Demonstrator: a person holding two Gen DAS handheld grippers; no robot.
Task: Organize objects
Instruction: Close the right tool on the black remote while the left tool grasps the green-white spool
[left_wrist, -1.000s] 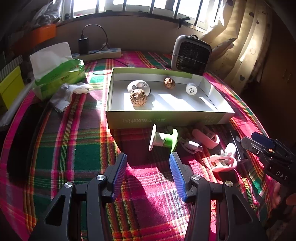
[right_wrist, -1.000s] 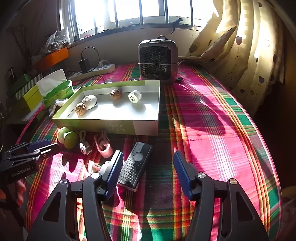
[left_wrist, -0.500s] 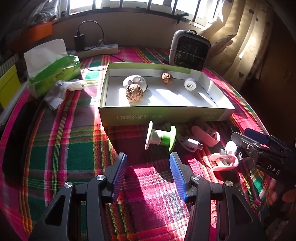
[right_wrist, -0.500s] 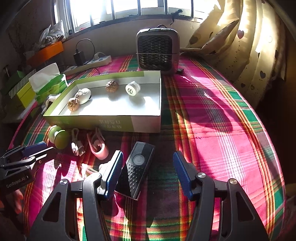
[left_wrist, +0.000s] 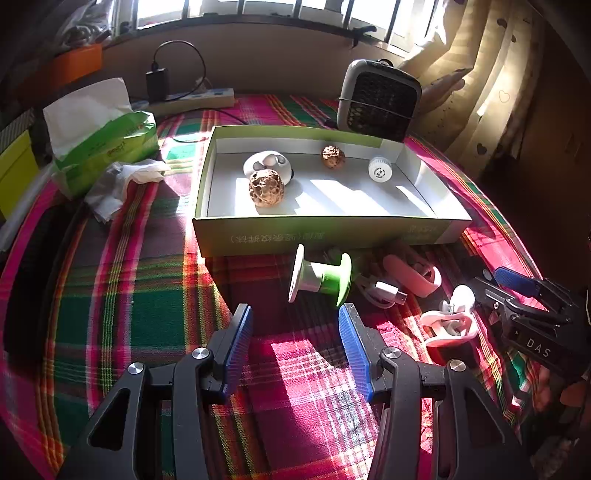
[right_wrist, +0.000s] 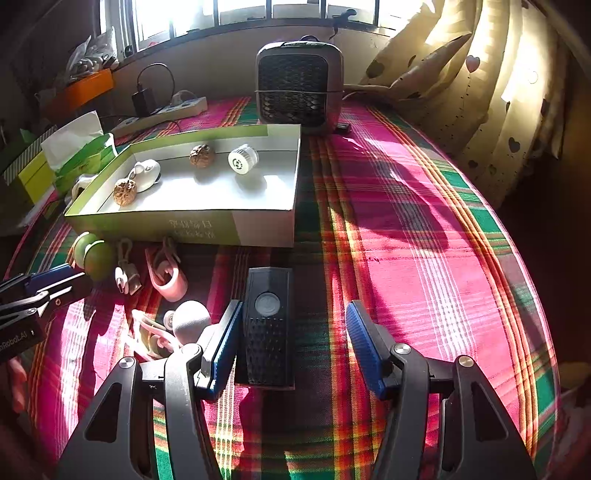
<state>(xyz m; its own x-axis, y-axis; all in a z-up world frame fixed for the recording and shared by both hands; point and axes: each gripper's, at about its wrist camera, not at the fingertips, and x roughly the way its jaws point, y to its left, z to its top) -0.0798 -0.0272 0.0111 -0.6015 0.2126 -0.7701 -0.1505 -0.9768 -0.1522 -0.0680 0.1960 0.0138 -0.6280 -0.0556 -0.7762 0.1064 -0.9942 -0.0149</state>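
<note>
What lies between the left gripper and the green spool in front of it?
Only bare plaid cloth; the left wrist view shows the left gripper open just short of the green spool.

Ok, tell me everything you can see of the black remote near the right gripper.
The black remote is a slim plastic-looking bar lying flat on the plaid cloth, lengthwise toward the box. It has a round grey button above a dark textured lower half. It sits between the right gripper's open fingers, close beside one.
</note>
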